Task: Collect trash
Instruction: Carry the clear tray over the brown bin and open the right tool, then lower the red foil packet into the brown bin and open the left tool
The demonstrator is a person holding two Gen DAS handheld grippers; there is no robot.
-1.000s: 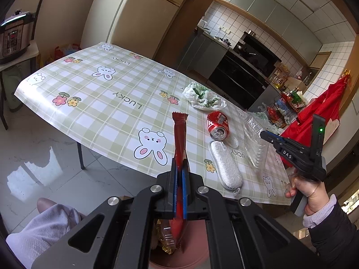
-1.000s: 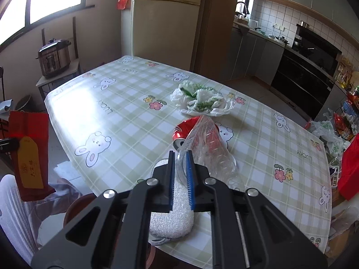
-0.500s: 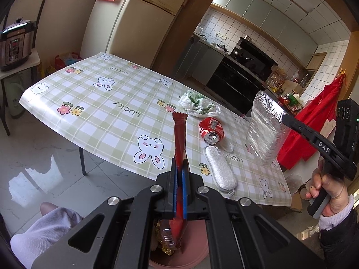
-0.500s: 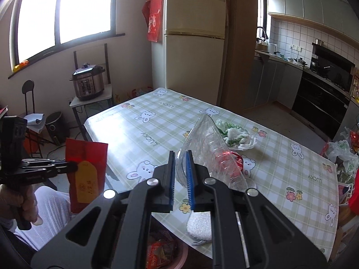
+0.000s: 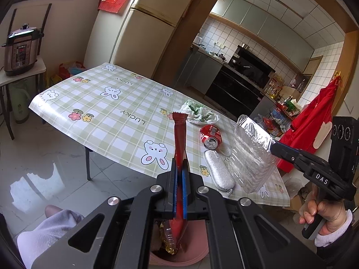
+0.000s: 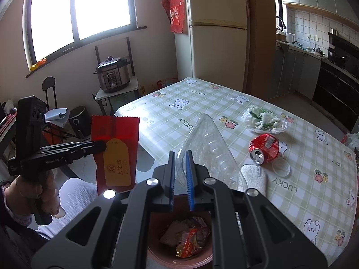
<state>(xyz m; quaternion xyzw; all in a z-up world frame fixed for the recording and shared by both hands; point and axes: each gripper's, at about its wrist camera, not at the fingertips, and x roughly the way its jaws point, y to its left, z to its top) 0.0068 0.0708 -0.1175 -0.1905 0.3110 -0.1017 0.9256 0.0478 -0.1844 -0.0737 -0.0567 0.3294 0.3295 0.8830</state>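
1 can [image 6: 264, 148], 1 sponge [image 6: 254, 179], 1 bag [image 6: 264, 118] on table [image 6: 202, 112].

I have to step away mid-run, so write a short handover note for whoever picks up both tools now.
Left tool: shut on the red wrapper, above the pink bin.
Right tool: shut on the crushed clear bottle, also over the bin.
Done: some wrappers already in the bin.
Left: drop both items; then from the table clear the red can, plastic bag of greens, white pad and clear lid.
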